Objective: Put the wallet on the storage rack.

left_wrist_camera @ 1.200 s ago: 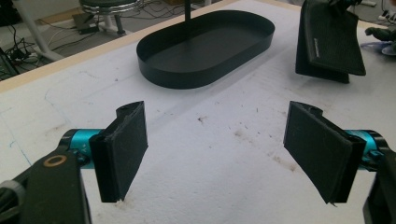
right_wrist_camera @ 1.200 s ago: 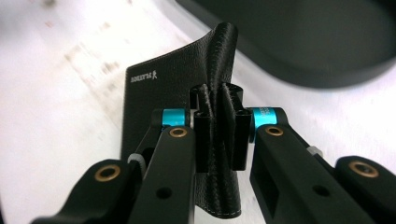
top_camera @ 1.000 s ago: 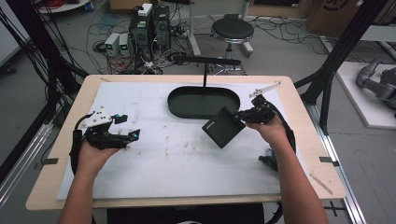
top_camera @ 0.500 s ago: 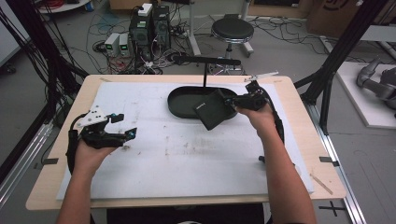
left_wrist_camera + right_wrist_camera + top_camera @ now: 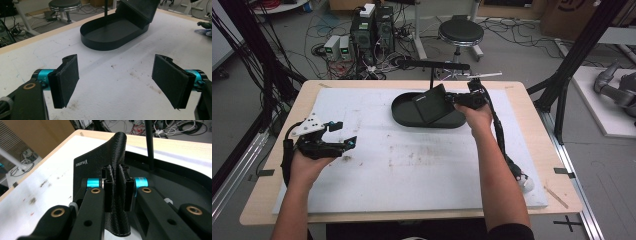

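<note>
High view: the right gripper [image 5: 458, 98], held in the person's right hand [image 5: 476, 116] at the far side of the table, is clenched on a flat black wallet-like pouch [image 5: 431, 103], which hangs tilted over the right half of a black oval tray [image 5: 404, 116]; whether the pouch's lower edge touches the tray floor cannot be told. Right gripper view: the two black jaws stand nearly together, their pads [image 5: 108, 192] pressing the pouch [image 5: 100, 162] from both sides so that the textured material buckles into a raised fold between them, with blue collars just behind the pads. A small line of pale printing sits near the pouch's upper left corner; it appears reversed and too small to read. A thin black post [image 5: 149, 145] rises from the tray [image 5: 175, 182] beyond the pouch. High view: the left gripper [image 5: 343, 134], in the left hand [image 5: 307, 165], rests low over the white foam mat [image 5: 412, 170] at the near left, well apart from the tray, with a grey three-cornered plate [image 5: 308, 123] on top. Left gripper view: its jaws are spread wide, the dark pads [image 5: 66, 80] facing each other across bare, speckled mat [image 5: 112, 82], gripping nothing and touching nothing; the tray [image 5: 110, 32] and the pouch [image 5: 140, 11] leaning over its far end lie ahead. The mat lies on a light wooden table [image 5: 542, 130]. No other brand mark or label on the grippers, tray or mat is legible.
</note>
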Motion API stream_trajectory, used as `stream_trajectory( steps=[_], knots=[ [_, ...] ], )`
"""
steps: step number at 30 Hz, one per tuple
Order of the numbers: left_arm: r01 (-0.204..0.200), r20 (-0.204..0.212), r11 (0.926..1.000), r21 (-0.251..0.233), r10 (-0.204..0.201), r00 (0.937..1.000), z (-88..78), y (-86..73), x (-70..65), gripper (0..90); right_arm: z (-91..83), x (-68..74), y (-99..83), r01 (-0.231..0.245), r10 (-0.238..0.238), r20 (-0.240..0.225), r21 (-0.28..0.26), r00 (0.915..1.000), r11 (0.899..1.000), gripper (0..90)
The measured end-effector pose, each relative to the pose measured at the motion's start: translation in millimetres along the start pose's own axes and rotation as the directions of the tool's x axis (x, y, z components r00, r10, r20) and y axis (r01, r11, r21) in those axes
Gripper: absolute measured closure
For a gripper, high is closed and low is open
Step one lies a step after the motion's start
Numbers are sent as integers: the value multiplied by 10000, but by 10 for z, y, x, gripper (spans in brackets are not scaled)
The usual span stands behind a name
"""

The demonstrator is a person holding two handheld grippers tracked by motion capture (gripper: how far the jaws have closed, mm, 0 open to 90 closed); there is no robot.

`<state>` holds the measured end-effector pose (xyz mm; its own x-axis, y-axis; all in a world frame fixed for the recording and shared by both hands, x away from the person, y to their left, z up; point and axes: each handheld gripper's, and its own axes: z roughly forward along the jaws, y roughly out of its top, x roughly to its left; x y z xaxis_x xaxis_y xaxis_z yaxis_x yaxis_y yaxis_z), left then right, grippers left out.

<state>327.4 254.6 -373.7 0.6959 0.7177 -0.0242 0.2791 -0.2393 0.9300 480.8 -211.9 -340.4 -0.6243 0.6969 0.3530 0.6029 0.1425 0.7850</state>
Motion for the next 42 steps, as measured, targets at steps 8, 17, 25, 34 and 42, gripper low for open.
stream_trajectory(
  steps=[8, 17, 25, 34, 42],
  knots=[
    [15, -26, 10000, 22, -15, 10000, -3, -9, 2, 217, 187, -74, -2, -441, 467, 635, -424, 9969, 9981, 852],
    [75, -114, 10000, 66, -74, 9999, -20, -33, 19, 217, 351, -195, -56, -679, 725, 1226, -414, 9898, 9968, 852],
    [-9, -74, 10000, 45, 9, 10000, -17, -26, 5, 216, 530, -234, -121, -803, 838, 1928, -260, 9776, 9964, 846],
    [62, -138, 10000, -52, -62, 9999, -67, -30, 43, 217, 470, -300, -121, -496, 360, 2426, 501, 9695, 9975, 514],
    [49, -108, 10000, -54, -49, 9999, -56, -22, 33, 217, 272, -195, -111, 214, -450, 2948, 826, 9545, 9963, 394]
  ],
)
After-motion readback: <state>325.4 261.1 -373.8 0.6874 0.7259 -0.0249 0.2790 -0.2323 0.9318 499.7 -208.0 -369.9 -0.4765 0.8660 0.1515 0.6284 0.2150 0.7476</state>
